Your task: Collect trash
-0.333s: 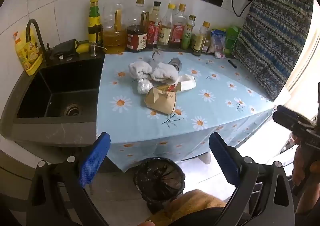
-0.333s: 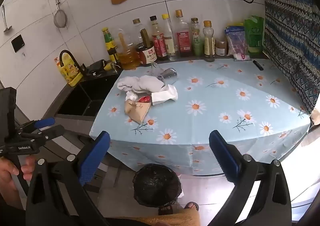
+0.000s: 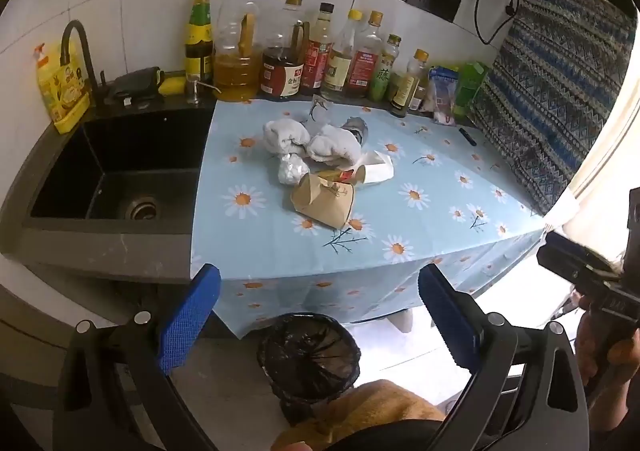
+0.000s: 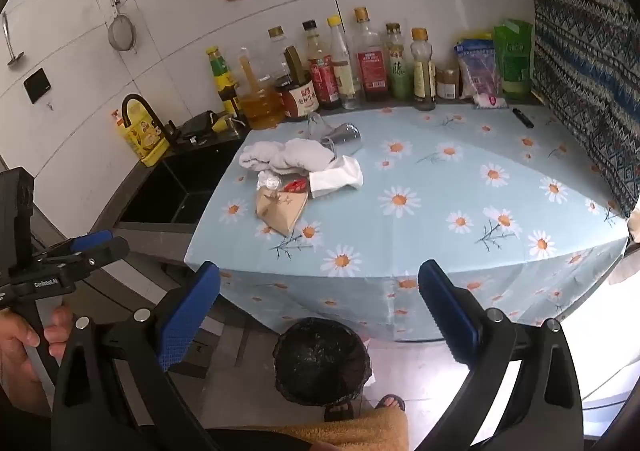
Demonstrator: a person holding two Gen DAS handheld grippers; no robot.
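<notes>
We hold both claws back from the counter's edge: our left gripper [image 3: 320, 315] and our right gripper [image 4: 320, 311] each stand spread as wide as they go, with nothing between the blue pads. The trash sits heaped mid-counter on the daisy tablecloth [image 4: 460, 187]: a brown paper bag [image 3: 324, 203], a foil ball [image 3: 291, 170], white tissue [image 4: 336, 177] and a crumpled white cloth [image 3: 308, 141]. The black-lined bin [image 4: 322, 361] stands on the floor below the counter's front edge.

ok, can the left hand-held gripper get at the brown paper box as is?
Probably yes. The left hand-held gripper is open and empty, and the brown paper box sits nearest the table edge with nothing in front of it.
</notes>
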